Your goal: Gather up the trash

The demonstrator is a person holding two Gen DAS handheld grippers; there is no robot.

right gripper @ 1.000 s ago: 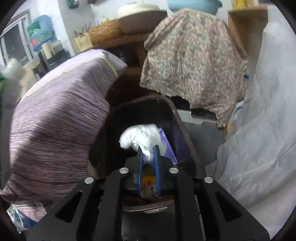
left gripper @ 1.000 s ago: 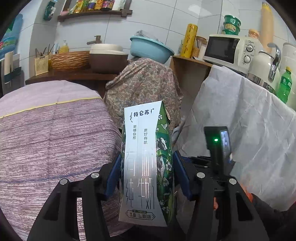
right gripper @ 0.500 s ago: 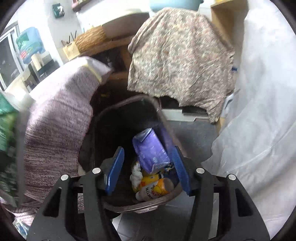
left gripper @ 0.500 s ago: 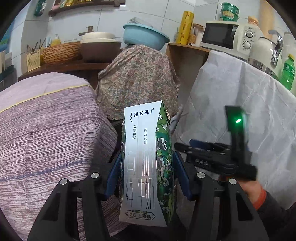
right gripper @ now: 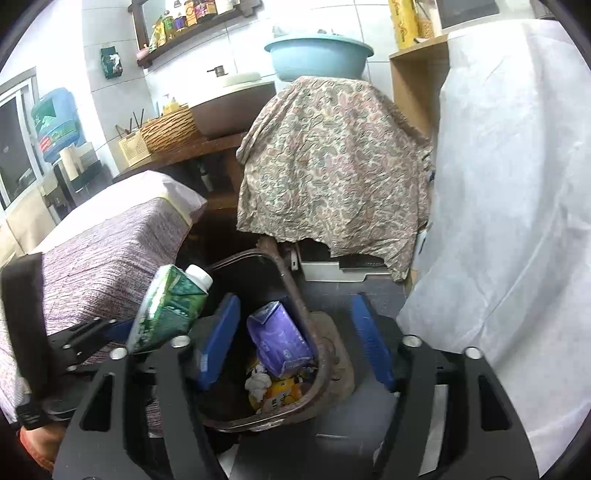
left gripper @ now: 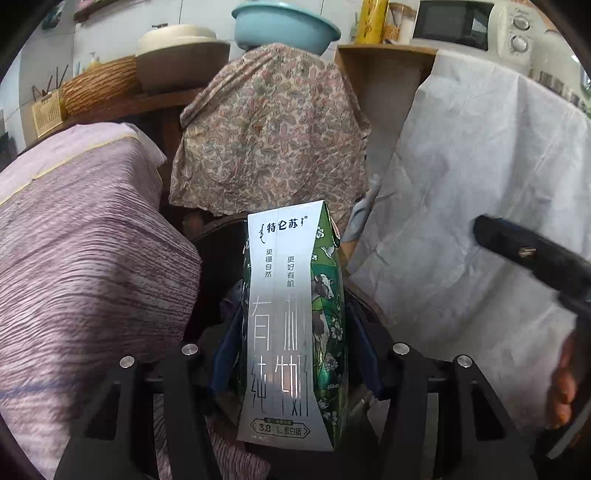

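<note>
A green and white milk carton (left gripper: 291,314) stands upright between the blue pads of my left gripper (left gripper: 295,332), which is shut on it. It hangs just over the near left rim of a dark trash bin (right gripper: 295,295). In the right wrist view the carton (right gripper: 170,306) tilts in from the left. My right gripper (right gripper: 293,332) is above the bin, its jaws opening with nothing between them. Inside the bin lie a purple carton (right gripper: 277,339), a white tissue (right gripper: 258,382) and a yellow bottle (right gripper: 280,391). A person's hand (left gripper: 561,387) holds the right gripper.
A purple striped cloth (left gripper: 85,277) covers a surface left of the bin. Behind the bin hangs a floral cloth (right gripper: 332,158) with a blue basin (right gripper: 317,55) on top. A white sheet (right gripper: 509,184) drapes the right side. A microwave (left gripper: 461,22) sits above it.
The right gripper opened and let go of the white tissue, which now lies in the bin, then rose. The left gripper brought the milk carton down and closer to the bin.
</note>
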